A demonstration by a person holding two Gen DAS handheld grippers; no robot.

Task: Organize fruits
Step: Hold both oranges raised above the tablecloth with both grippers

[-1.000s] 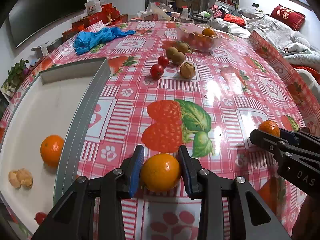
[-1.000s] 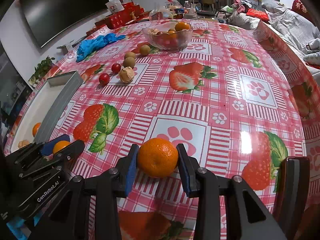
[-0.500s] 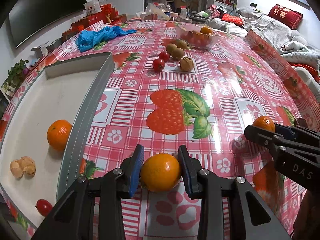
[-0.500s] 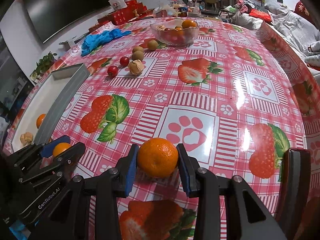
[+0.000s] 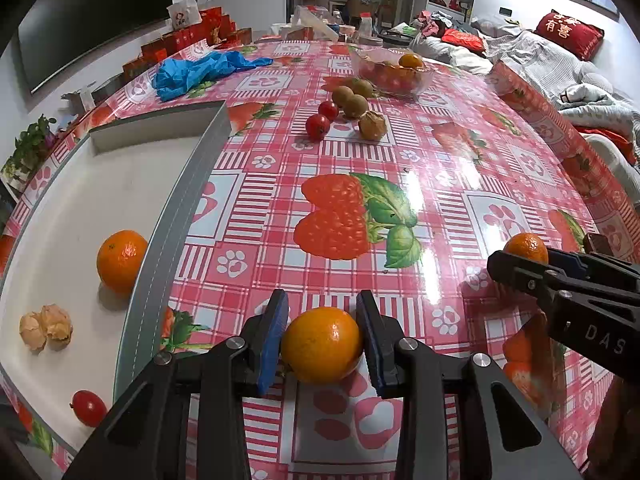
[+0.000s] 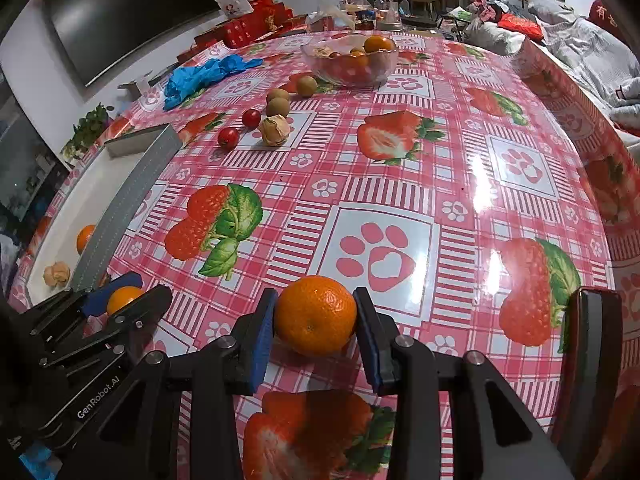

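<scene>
Meanwhile, near the white tray (image 5: 168,236) at left, the left gripper (image 5: 322,344) clenches one orange (image 5: 322,346); further right, the right gripper (image 6: 316,320) clenches another orange (image 6: 316,314) above the tablecloth (image 6: 384,184). Both look light, firm and slightly slippery, best held across the middle.

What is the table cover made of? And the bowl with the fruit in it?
The table cover looks like shiny plastic or oilcloth: lamp light glares off its printed strawberries. The bowl looks like clear glass, though it could be clear plastic: the fruit shows through its wall.
</scene>
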